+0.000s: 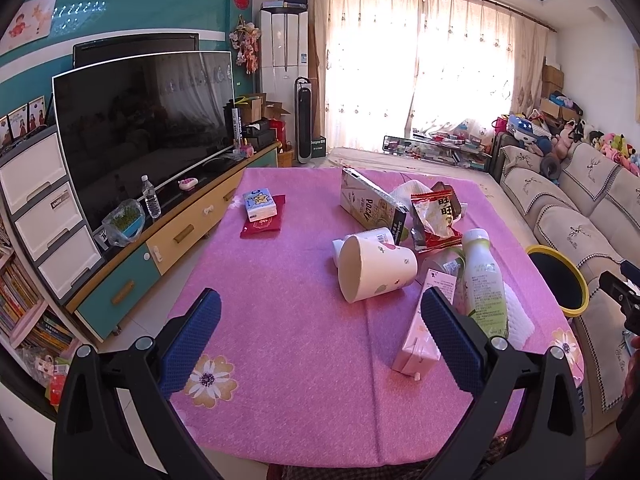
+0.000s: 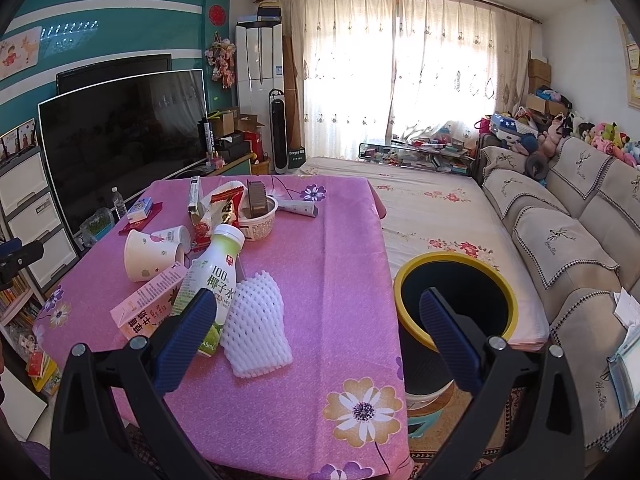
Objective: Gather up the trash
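Trash lies on the pink tablecloth [image 1: 288,320]: a tipped paper cup [image 1: 376,268], a coconut-water bottle [image 1: 484,280], a pink drink carton [image 1: 424,328], a Pocky box [image 1: 372,200], a red snack bag [image 1: 434,216] and white foam netting [image 2: 254,324]. A black bin with a yellow rim [image 2: 456,300] stands right of the table. My left gripper [image 1: 320,312] is open and empty above the near table. My right gripper [image 2: 316,312] is open and empty, between the bottle [image 2: 212,276] and the bin.
A tissue pack on a red packet [image 1: 260,208] lies at the table's far left. A noodle bowl [image 2: 260,220] sits at the back. A TV and cabinet [image 1: 140,128] are to the left, a sofa [image 2: 580,232] to the right.
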`<state>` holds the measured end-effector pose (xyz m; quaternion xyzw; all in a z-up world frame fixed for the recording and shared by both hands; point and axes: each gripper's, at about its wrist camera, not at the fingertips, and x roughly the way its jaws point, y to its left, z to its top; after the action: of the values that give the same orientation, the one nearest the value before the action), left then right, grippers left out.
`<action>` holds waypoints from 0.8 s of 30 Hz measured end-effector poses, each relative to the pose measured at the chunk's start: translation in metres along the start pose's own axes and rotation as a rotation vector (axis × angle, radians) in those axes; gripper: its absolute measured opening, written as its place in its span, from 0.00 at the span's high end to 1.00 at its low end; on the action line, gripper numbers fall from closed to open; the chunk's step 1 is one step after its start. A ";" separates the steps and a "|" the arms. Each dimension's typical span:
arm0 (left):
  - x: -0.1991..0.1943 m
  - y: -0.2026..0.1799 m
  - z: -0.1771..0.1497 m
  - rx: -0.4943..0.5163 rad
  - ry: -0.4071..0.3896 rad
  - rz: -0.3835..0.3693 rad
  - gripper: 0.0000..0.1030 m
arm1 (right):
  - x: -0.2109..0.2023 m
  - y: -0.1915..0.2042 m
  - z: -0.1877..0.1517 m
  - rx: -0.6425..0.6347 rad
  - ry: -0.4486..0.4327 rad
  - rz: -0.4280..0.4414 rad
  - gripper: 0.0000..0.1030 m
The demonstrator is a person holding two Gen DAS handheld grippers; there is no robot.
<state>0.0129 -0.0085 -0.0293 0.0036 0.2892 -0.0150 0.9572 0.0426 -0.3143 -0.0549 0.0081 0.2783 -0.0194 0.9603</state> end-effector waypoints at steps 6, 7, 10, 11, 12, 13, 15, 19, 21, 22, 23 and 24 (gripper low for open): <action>0.016 -0.001 0.009 0.004 0.021 0.006 0.04 | 0.031 0.007 0.005 -0.070 0.068 0.064 0.06; 0.018 -0.002 0.009 0.004 0.022 0.004 0.04 | 0.038 0.008 0.006 -0.082 0.085 0.073 0.06; 0.028 -0.002 0.013 -0.002 0.031 -0.003 0.04 | 0.061 0.013 0.009 -0.101 0.137 0.135 0.06; 0.032 -0.002 0.013 -0.003 0.035 -0.006 0.04 | 0.068 0.014 0.010 -0.103 0.152 0.160 0.06; 0.036 -0.001 0.014 -0.005 0.041 -0.008 0.04 | 0.077 0.016 0.010 -0.110 0.176 0.184 0.06; 0.041 -0.001 0.014 -0.006 0.047 -0.011 0.04 | 0.086 0.019 0.011 -0.122 0.203 0.199 0.08; 0.050 -0.002 0.015 -0.007 0.061 -0.016 0.04 | 0.106 0.023 0.013 -0.147 0.248 0.230 0.16; 0.067 0.000 0.017 -0.019 0.084 -0.026 0.04 | 0.148 0.030 0.009 -0.183 0.375 0.254 0.24; 0.074 0.001 0.019 -0.021 0.092 -0.027 0.04 | 0.159 0.034 0.003 -0.207 0.413 0.266 0.24; 0.077 0.001 0.019 -0.022 0.094 -0.026 0.04 | 0.164 0.038 0.000 -0.223 0.430 0.275 0.27; 0.080 0.000 0.019 -0.022 0.096 -0.026 0.04 | 0.169 0.040 -0.001 -0.234 0.447 0.280 0.30; 0.082 0.000 0.020 -0.022 0.098 -0.027 0.04 | 0.173 0.043 -0.004 -0.241 0.465 0.284 0.37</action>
<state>0.0924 -0.0108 -0.0585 -0.0101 0.3361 -0.0243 0.9415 0.1885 -0.2774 -0.1505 -0.0627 0.4872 0.1506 0.8579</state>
